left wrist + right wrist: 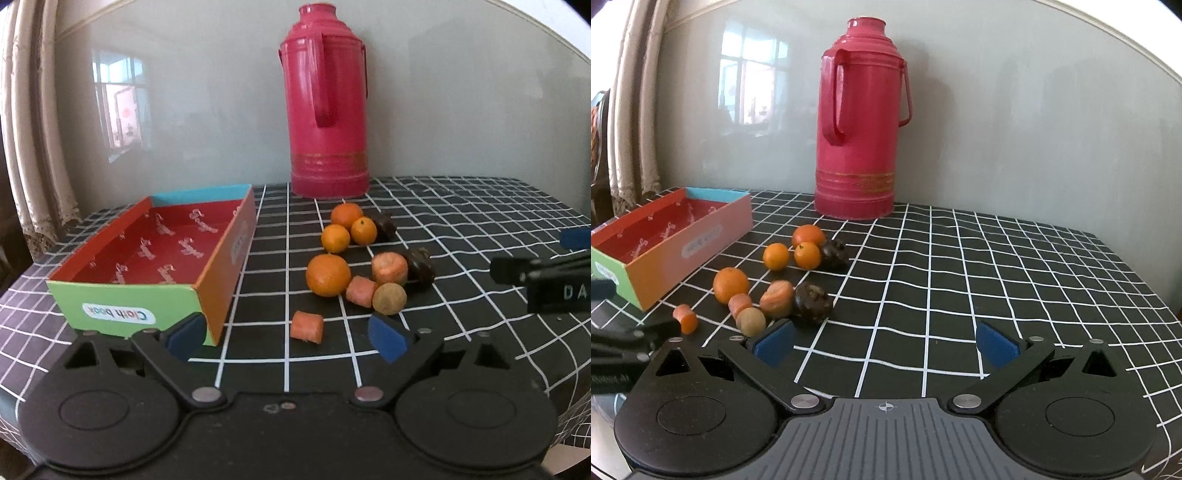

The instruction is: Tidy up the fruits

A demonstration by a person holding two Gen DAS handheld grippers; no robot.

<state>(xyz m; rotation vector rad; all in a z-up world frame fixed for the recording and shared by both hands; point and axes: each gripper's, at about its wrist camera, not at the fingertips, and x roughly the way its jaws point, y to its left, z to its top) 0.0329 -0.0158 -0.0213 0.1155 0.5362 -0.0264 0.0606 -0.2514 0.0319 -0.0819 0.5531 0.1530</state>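
My left gripper (286, 336) is open low over the checked cloth, and a carrot chunk (306, 326) lies between its blue pads, untouched. Just beyond are a large orange (328, 276), two more carrot pieces (360, 291), a tan round fruit (389, 298) and a dark mangosteen (419, 264). Further back sit three small oranges (335, 238) and a second mangosteen (384, 225). An empty red-lined box (122, 314) stands at the left, its corner by my left pad. My right gripper (886, 347) is open over bare cloth, right of the fruit pile (775, 293).
A tall pink thermos (327, 99) stands at the back against the grey wall. A curtain (33, 147) hangs at the far left. The black checked tablecloth (997, 277) stretches to the right, with the table's edge at the far right.
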